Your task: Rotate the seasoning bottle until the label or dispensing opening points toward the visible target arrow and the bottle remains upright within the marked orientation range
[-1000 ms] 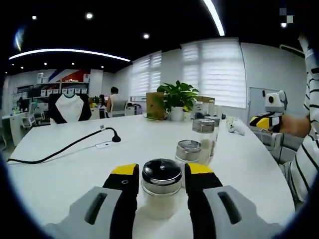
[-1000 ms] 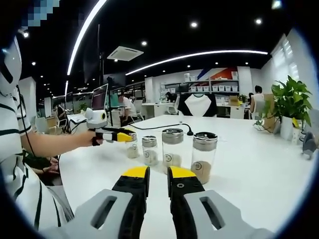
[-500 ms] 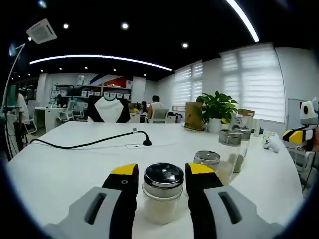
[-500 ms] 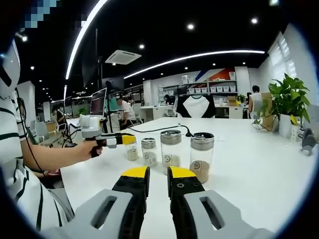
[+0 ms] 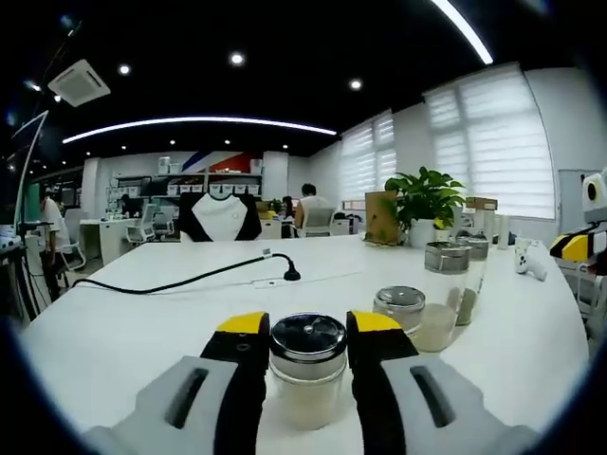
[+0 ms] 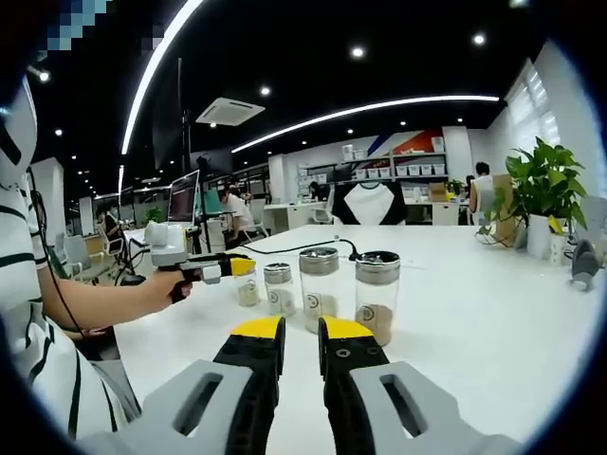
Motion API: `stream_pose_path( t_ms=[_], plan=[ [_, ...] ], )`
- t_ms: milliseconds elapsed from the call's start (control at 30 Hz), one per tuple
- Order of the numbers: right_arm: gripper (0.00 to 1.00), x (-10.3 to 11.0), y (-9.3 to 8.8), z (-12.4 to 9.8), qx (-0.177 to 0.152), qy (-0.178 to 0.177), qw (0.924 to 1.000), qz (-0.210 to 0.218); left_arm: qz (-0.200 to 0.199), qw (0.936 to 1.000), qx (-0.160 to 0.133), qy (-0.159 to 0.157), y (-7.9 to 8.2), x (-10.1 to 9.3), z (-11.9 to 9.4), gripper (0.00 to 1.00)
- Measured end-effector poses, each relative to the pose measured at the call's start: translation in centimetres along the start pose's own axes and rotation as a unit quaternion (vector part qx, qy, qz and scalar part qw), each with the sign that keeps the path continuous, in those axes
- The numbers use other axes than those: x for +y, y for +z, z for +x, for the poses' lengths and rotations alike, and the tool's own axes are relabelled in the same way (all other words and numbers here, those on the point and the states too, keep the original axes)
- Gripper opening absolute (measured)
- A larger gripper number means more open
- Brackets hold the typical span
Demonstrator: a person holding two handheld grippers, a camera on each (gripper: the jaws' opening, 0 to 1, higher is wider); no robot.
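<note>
A small glass seasoning bottle (image 5: pixel 305 384) with a shiny metal lid and pale powder inside stands upright on the white table (image 5: pixel 123 332). My left gripper (image 5: pixel 306 327) is shut on it, one yellow-tipped jaw on each side. In the right gripper view the same bottle (image 6: pixel 248 289) sits at the left end of a row, held by the left gripper (image 6: pixel 237 268) in a person's hand. My right gripper (image 6: pixel 302 330) hovers low over the table in front of the row, jaws together with nothing between them. No arrow mark is visible.
Three more bottles stand in the row: a short one (image 6: pixel 279 288) and two taller ones (image 6: pixel 320 288) (image 6: pixel 377 298). A black cable (image 5: pixel 180 279) runs across the table. A potted plant (image 5: pixel 427 201) stands at the far edge. A striped sleeve (image 6: pixel 38 351) is at left.
The left gripper view has swung to the left, so the room has slid right in it, while the bottle stays held between the jaws. The right gripper has barely moved.
</note>
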State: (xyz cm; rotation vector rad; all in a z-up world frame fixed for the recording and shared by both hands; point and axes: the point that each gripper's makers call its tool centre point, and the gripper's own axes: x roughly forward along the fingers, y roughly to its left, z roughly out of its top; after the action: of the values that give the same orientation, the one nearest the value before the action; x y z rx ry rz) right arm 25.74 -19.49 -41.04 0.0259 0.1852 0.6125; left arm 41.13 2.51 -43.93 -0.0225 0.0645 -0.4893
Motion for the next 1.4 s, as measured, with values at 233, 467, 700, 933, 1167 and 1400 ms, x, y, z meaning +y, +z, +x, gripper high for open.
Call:
stream_pose_path(
  t_ms=[233, 467, 700, 933, 1167, 1400],
  plan=[
    [0.11, -0.18, -0.05, 0.03, 0.002, 0.0, 1.0, -0.001, -0.004, 0.9998, 0.006, -0.02, -0.08, 0.01, 0.04, 0.34],
    [0.11, -0.1, -0.12, 0.24, 0.004, 0.004, 1.0, -0.001, -0.01, 0.9979, 0.009, -0.063, -0.16, -0.17, 0.13, 0.34],
    [0.11, -0.28, -0.19, 0.18, 0.004, 0.001, 1.0, -0.003, -0.009, 0.994, 0.017, -0.108, -0.21, -0.28, 0.08, 0.34],
    [0.11, -0.31, -0.54, 0.12, 0.009, 0.0, 1.0, -0.001, -0.019, 0.9862, 0.025, -0.163, -0.35, -0.18, -0.12, 0.34],
    [0.11, -0.06, -0.72, 0.38, 0.012, 0.003, 0.9999, -0.004, -0.026, 0.9781, 0.029, -0.205, -0.57, -0.07, -0.12, 0.34],
    [0.11, 0.18, -0.83, 0.6, 0.019, 0.007, 0.9997, -0.011, -0.039, 0.9689, 0.035, -0.242, -0.9, 0.43, 0.38, 0.34]
  ],
)
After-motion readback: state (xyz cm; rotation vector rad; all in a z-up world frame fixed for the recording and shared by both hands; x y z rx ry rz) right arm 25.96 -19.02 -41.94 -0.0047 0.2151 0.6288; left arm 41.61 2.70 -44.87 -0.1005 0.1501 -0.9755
